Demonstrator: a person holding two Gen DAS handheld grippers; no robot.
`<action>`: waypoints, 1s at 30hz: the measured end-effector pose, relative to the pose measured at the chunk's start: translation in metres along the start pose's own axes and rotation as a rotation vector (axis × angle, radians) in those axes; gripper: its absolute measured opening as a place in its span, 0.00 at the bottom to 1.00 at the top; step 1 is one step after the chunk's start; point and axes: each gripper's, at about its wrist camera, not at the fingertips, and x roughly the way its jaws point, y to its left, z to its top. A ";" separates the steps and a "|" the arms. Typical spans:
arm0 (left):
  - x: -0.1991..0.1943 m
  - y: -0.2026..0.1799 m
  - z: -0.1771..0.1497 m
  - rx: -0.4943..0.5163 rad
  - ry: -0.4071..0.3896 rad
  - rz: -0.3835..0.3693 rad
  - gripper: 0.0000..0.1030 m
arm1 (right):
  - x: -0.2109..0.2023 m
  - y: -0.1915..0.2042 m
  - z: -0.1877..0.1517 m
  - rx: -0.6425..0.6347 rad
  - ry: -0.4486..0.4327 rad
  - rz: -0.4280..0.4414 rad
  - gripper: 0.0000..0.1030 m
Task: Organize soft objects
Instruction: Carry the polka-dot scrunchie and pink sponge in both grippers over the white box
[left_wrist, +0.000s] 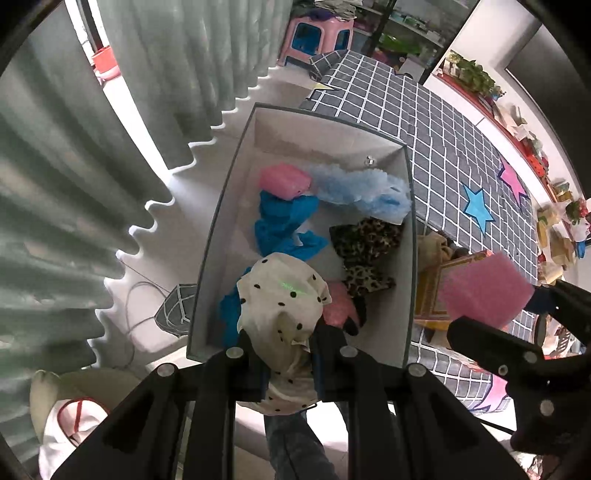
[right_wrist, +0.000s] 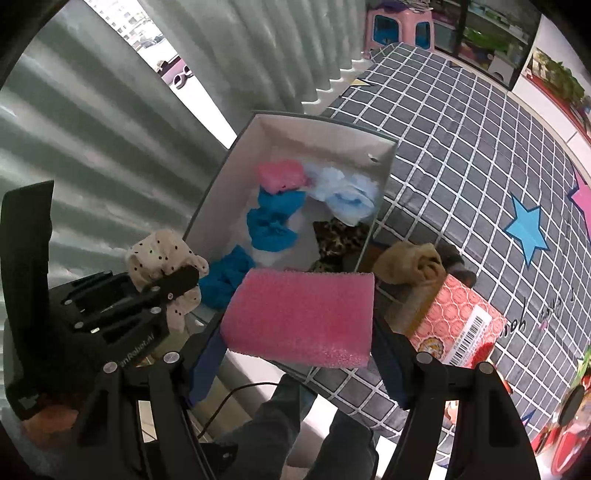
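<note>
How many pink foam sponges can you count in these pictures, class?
3. One pink sponge is held in the right claw; one lies at the far end of the grey box; one near it, partly covered. More may be hidden.

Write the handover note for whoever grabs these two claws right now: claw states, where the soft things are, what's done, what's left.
Left claw: shut on the cream black-dotted fabric scrunchie, held over the near end of the grey open storage box.
Right claw: shut on the pink rectangular foam sponge, held over the near edge of the box, not yet in.
Done: a pink sponge, blue cloths, pale blue fluffy item and leopard-print fabric already lie in the box.
Left: drop both held items in; the tan rolled cloth still lies outside on the checked bedspread.
</note>
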 end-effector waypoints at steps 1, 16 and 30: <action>0.001 0.000 0.000 0.000 0.001 0.001 0.19 | 0.001 0.001 0.001 -0.003 0.003 0.000 0.72; 0.010 0.004 0.003 -0.002 0.026 0.013 0.19 | 0.010 0.010 0.015 -0.029 0.027 0.004 0.72; 0.016 0.004 0.002 0.012 0.042 0.026 0.19 | 0.015 0.010 0.017 -0.016 0.040 0.013 0.72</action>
